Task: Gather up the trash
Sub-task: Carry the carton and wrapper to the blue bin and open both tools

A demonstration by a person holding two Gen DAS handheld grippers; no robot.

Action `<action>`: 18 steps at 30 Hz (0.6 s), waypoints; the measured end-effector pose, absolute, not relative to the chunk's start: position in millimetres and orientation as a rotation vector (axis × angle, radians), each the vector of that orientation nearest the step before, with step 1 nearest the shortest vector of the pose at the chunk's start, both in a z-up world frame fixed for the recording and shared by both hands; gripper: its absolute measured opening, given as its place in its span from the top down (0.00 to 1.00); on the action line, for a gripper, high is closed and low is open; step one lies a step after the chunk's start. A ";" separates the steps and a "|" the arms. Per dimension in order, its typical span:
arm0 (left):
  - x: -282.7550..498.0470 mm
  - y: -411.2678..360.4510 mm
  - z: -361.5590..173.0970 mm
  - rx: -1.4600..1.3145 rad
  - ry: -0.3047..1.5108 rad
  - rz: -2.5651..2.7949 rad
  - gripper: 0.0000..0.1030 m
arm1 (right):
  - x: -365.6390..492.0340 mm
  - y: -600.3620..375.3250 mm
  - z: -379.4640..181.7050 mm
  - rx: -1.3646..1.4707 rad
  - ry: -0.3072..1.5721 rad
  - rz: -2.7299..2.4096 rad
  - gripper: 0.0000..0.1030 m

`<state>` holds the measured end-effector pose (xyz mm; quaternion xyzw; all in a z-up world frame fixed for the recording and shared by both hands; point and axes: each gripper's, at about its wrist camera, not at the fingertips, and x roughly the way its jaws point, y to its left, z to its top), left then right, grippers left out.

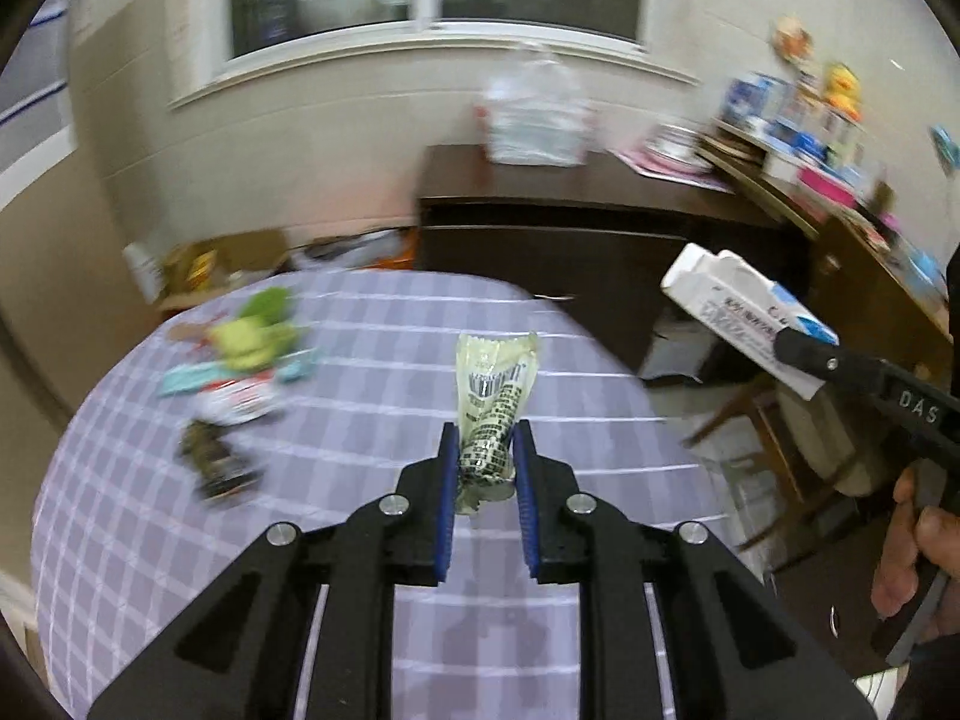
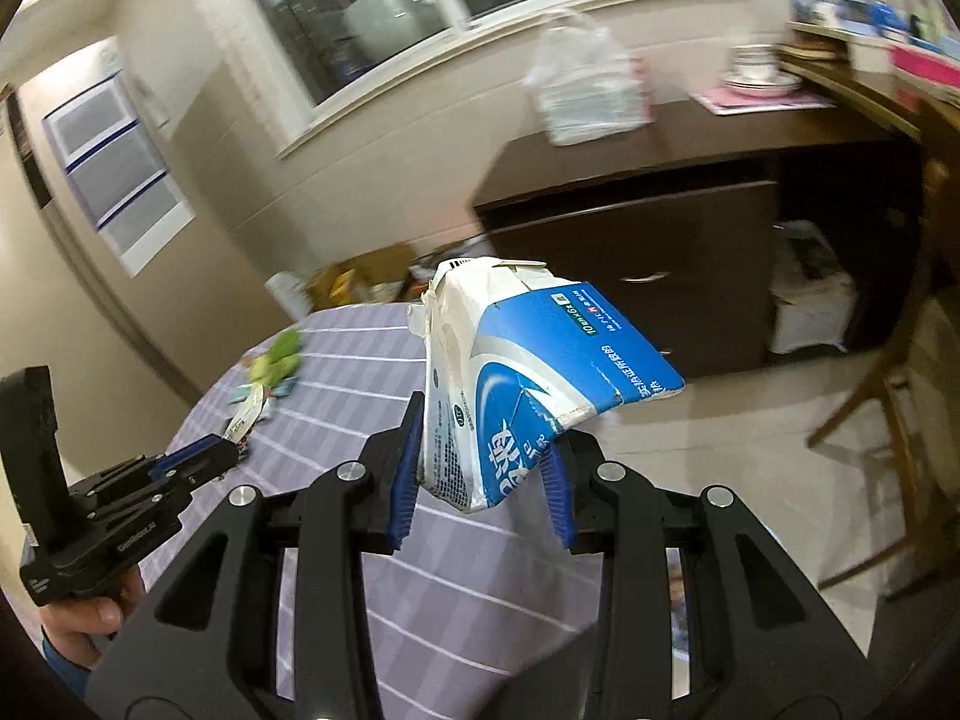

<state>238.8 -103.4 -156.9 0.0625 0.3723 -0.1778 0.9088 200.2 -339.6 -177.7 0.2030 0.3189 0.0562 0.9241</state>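
My left gripper is shut on a crumpled pale wrapper with black print, held above the purple checked tablecloth. My right gripper is shut on a crushed blue and white carton, held up over the table's right edge. The carton and the right gripper also show at the right of the left wrist view. A blurred pile of trash lies on the far left of the table, with a green piece, teal packets and a dark wrapper. The left gripper shows at the left of the right wrist view.
A dark wooden sideboard stands beyond the table, with a plastic bag on top. A cluttered shelf is at the right. Boxes sit on the floor by the wall. A wooden chair stands at the right.
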 end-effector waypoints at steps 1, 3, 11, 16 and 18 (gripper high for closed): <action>238.4 -124.3 -158.5 0.144 0.772 -0.402 0.84 | 194.3 -352.3 -181.0 0.425 0.655 0.090 0.66; 238.9 -150.0 -163.1 0.165 0.777 -0.436 0.84 | 184.8 -373.3 -186.9 0.444 0.658 0.047 0.66; 225.1 -258.4 -204.7 0.297 0.866 -0.598 0.84 | 158.9 -446.3 -246.5 0.522 0.760 -0.118 0.66; 217.9 -306.3 -237.3 0.362 0.932 -0.644 0.83 | 154.5 -465.5 -295.4 0.577 0.858 -0.167 0.66; 215.6 -321.1 -249.2 0.387 0.957 -0.657 0.83 | 153.6 -472.6 -310.9 0.601 0.886 -0.173 0.66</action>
